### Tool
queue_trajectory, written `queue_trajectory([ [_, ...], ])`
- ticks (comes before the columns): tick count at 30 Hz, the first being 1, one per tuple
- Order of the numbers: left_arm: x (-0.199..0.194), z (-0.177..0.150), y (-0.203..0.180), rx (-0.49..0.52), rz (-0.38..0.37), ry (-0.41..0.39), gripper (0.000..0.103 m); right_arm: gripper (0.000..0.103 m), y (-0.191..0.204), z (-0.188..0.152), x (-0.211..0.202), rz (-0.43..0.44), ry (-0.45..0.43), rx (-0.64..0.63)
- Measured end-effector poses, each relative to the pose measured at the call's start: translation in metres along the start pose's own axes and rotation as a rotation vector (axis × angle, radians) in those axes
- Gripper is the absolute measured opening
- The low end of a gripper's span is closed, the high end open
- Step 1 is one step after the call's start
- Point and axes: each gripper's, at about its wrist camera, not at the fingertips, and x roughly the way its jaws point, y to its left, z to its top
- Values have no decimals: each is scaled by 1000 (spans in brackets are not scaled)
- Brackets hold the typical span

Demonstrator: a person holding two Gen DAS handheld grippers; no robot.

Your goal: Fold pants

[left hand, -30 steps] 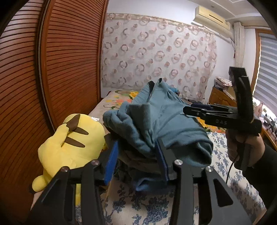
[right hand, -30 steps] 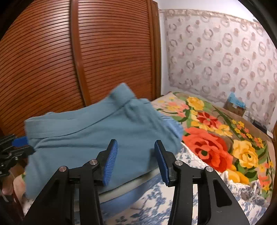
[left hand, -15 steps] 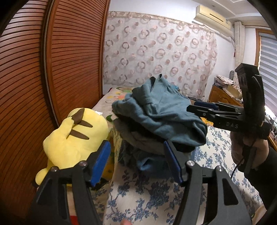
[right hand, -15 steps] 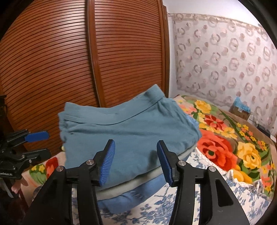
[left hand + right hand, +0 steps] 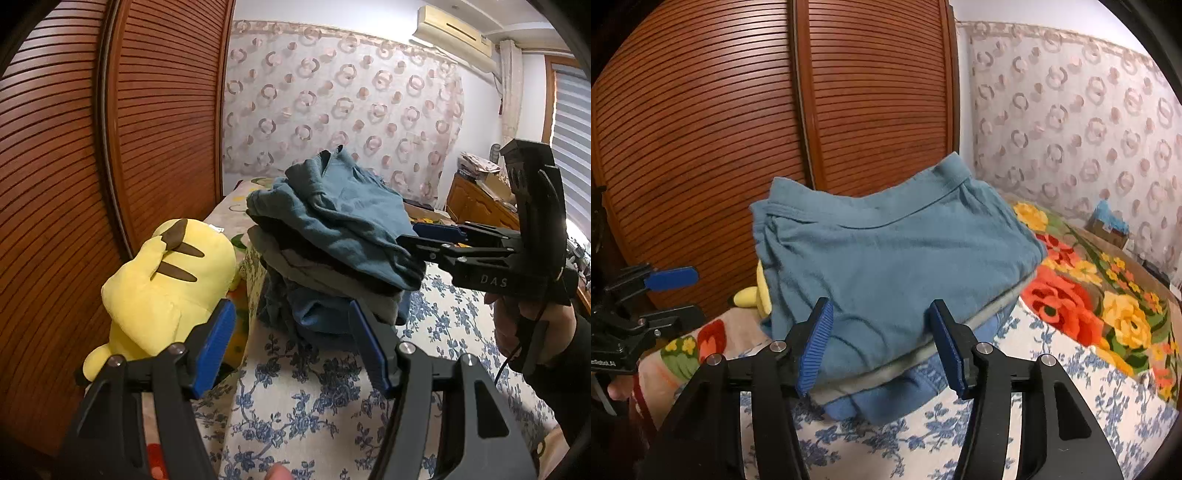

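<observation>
While both sets of jaws stand apart with nothing pinched between their blue pads, the left gripper and the right gripper hang just short of the clothes, and both have just been opening. In the right wrist view the folded blue pants fill the gap beyond the pads, lying as the top layer of a small pile; whether the pads brush the cloth cannot be told, since the fingers cover its near edge. Under the pants a grey garment and a brighter blue garment show only as thin edges, so what they are stays unclear. From the left wrist the pile's side looks rumpled and dark, its lower layers hard to separate. It rests on a bed with a blue-flowered sheet, beside a bright floral blanket. A yellow plush toy lies left of the pile against the slatted wooden wardrobe, mostly hidden behind the pants in the right view. The person's hand on the right gripper's handle is cut off at the sleeve.
</observation>
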Motion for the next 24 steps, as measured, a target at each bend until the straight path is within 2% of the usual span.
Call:
queue_trajectory([
  [6, -5, -7, -11, 28, 6, 19, 63, 67, 1, -7, -26, -26, -24, 40],
  [10, -10, -14, -28, 53, -34, 16, 63, 71, 3, -26, -53, -68, -39, 60],
  [14, -14, -19, -45, 74, -55, 23, 63, 73, 1, -46, -79, -119, -52, 93],
  [17, -15, -23, -57, 78, -104, 33, 63, 74, -4, -61, -93, -168, -41, 125],
  [24, -16, -31, -90, 114, -116, 36, 64, 74, -15, -94, -132, -263, -44, 192],
])
